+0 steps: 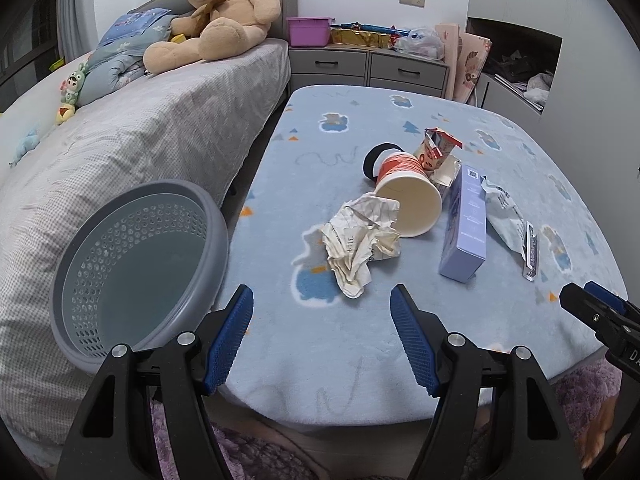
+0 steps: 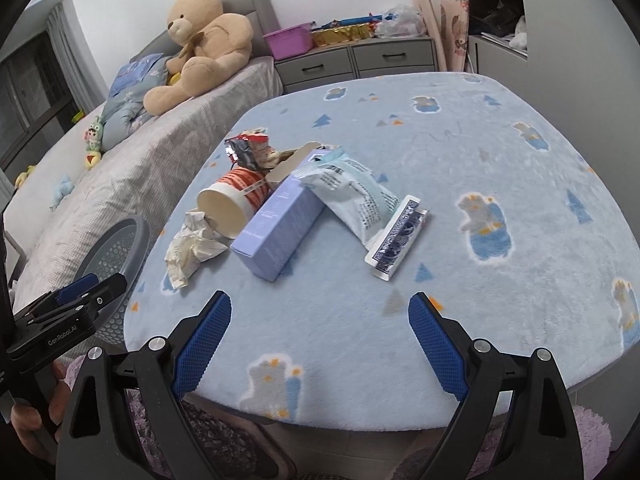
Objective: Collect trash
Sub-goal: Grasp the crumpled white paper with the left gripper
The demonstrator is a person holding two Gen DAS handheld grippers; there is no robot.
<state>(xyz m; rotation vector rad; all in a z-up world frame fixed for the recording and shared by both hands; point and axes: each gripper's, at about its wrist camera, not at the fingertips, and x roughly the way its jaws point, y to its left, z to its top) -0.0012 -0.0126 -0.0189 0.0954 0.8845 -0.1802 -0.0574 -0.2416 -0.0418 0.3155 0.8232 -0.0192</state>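
Trash pile near the middle of a table (image 1: pixel 400 340) covered by a pale blue fleece cloth printed with bears and triangles. A crumpled ball of cream paper (image 1: pixel 362 242) lies nearest the front edge, touching the open mouth of a tipped-over orange-and-white paper cup (image 1: pixel 408 196). Behind the cup, a torn red-and-silver foil snack wrapper (image 1: pixel 438 150); beside it, a lilac rectangular cardboard box (image 1: pixel 466 224); against the box, a crinkled white-and-teal plastic packet (image 2: pixel 352 196) resting on a blue-patterned flat pack (image 2: pixel 396 238). A grey perforated plastic basket (image 1: pixel 136 268) stands off the table's left edge, beside a grey-covered bed (image 1: pixel 140 140) bearing a tan plush bear (image 1: pixel 224 12). The left tool (image 1: pixel 322 336) and right tool (image 2: pixel 320 344) both hang over the table's near edge, jaws spread, gripping nothing.
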